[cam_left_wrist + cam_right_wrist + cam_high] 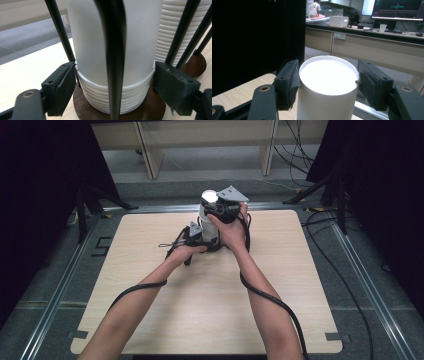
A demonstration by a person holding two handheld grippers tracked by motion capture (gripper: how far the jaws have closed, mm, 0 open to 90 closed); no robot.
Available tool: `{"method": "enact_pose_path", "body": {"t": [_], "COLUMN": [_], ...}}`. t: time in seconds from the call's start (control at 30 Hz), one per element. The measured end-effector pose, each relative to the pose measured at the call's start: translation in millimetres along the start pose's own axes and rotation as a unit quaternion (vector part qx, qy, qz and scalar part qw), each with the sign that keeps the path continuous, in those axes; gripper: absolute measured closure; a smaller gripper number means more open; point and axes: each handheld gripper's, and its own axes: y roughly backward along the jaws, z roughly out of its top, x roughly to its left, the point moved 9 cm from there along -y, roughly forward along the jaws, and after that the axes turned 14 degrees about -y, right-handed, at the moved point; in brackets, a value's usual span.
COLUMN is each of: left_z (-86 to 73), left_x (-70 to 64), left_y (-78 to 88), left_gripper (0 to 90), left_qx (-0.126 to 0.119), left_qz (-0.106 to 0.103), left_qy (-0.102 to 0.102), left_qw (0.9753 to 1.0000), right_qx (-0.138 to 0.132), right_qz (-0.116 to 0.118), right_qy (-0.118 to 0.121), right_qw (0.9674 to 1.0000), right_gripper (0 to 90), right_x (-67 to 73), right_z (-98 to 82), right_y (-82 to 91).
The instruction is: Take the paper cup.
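Observation:
A stack of white paper cups [140, 37] stands upside down on a round dark wooden base [155, 107], caged by thin black rods [113, 50]. My left gripper [115, 75] is shut low on the stack, with its pads against the rolled rims [95, 97]. In the high view, the left gripper [199, 238] sits at the foot of the stack. My right gripper [328, 80] is shut on the topmost white cup [328, 75], a pad on each side just below its upturned bottom. From above, the right gripper [220, 212] is near the top cup [209, 196].
A second ribbed stack of cups [170, 30] stands on its own dark base [197, 65] just beyond the first. The holder sits at the far middle of the light wooden table [200, 310]. Black curtains flank the table, and a metal rail [150, 208] runs along its far edge.

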Motion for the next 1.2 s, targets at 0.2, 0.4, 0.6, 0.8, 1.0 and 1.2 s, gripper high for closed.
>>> {"method": "enact_pose_path", "body": {"t": [0.2, 0.4, 0.6, 0.8, 1.0, 1.2], "left_z": [4.2, 7.1, 9.2, 16.2, 20.9, 22.0], "left_x": [3.6, 11.2, 8.3, -0.5, -8.7, -14.7], "left_y": [6.2, 16.0, 26.6, 35.3, 45.2, 56.5], "left_gripper": [15.3, 14.0, 13.0, 12.0, 10.8, 10.0], "left_qx": [-0.002, -0.004, -0.003, -0.016, -0.024, -0.028], "left_qz": [0.01, 0.019, 0.009, 0.0, -0.009, -0.013], "left_qy": [-0.015, -0.021, -0.026, -0.03, -0.038, -0.039], "left_qw": [0.9998, 0.9996, 0.9996, 0.9994, 0.999, 0.9988], "right_qx": [-0.006, -0.013, -0.015, -0.007, -0.002, -0.001], "right_qz": [0.001, 0.002, 0.003, 0.01, 0.012, 0.014], "right_qy": [0.005, 0.005, 0.0, -0.011, -0.013, -0.008], "right_qw": [1.0, 0.9999, 0.9999, 0.9999, 0.9998, 0.9999], "right_gripper": [36.7, 36.7, 36.7, 36.7, 36.7, 36.7], "right_x": [0.0, -2.6, -3.3, -0.4, 0.4, -1.6], "right_z": [4.2, 7.7, 9.8, 6.5, 2.9, -2.2], "right_y": [7.3, 15.7, 23.1, 30.4, 37.9, 46.2]}}
